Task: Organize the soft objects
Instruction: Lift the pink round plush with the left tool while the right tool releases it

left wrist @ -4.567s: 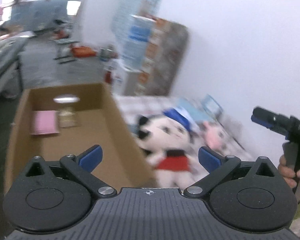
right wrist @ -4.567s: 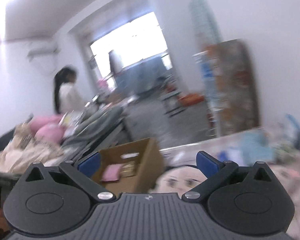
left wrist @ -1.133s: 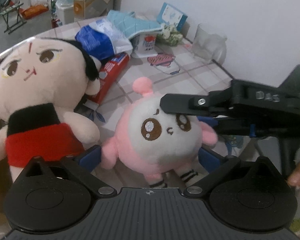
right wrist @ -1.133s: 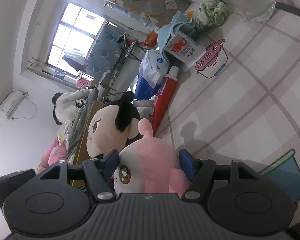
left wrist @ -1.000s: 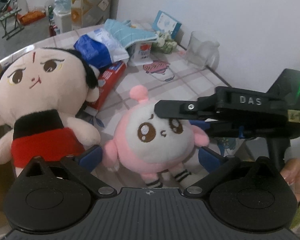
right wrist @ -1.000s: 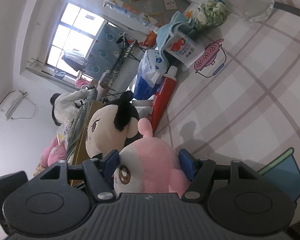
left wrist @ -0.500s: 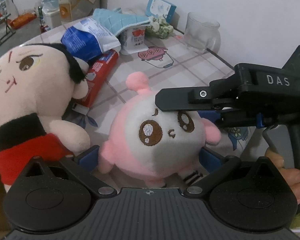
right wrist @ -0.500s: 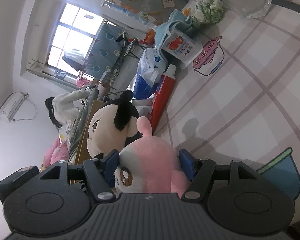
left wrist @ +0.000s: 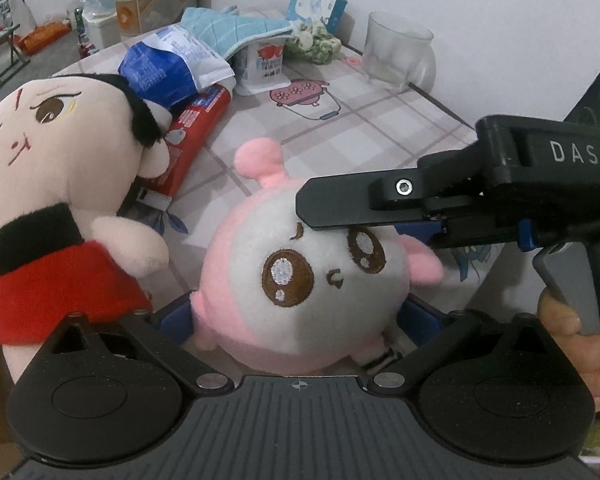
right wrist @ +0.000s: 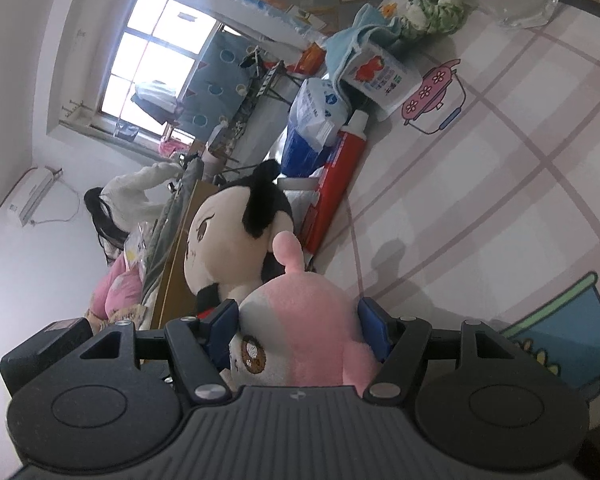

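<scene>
1. The surface (left wrist: 380, 128), checked and cartoon-printed, fills the upper half of the left wrist view and carries the clutter.
2. The red-dressed doll (left wrist: 52, 184) sits at frame left, clear of both tools.
3. The pink plush (left wrist: 304, 280) sits lower centre on the surface; I judge it the item being packed first.
4. My right gripper (right wrist: 296, 332) is clamped sideways on the pink plush's head, probably to steady it.
5. My left gripper (left wrist: 296, 320) is spread, fingers flanking the pink plush's body.
6. Only the right wrist view shows the cardboard box (right wrist: 176, 264) at left centre.
</scene>
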`<state>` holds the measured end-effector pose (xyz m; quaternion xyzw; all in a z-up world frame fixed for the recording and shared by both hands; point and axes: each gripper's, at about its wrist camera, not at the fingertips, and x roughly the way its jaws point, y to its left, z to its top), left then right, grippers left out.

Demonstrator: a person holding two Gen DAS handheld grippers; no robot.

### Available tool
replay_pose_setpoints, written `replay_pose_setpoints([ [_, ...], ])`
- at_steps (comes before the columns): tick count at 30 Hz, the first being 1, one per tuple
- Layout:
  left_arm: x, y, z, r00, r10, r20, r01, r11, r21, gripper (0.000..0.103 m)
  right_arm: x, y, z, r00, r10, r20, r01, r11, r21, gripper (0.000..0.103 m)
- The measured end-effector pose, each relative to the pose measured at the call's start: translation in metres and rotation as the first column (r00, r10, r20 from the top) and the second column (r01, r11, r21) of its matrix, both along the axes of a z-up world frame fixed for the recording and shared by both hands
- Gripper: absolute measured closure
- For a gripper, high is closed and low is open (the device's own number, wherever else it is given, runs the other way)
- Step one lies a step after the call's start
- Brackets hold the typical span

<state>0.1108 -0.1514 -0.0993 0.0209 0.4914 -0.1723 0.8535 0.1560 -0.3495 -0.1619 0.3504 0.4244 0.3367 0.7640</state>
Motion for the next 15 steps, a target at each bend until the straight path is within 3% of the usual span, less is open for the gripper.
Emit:
replay_pose_setpoints([
  [15,-0.016,0.023,0.033,0.994,0.045,0.1,-0.031,0.99,-0.137,0.007,-0.011,0.001,0.033,0.994,0.039,0.097,-0.034,0.998,-0.049,0.037],
])
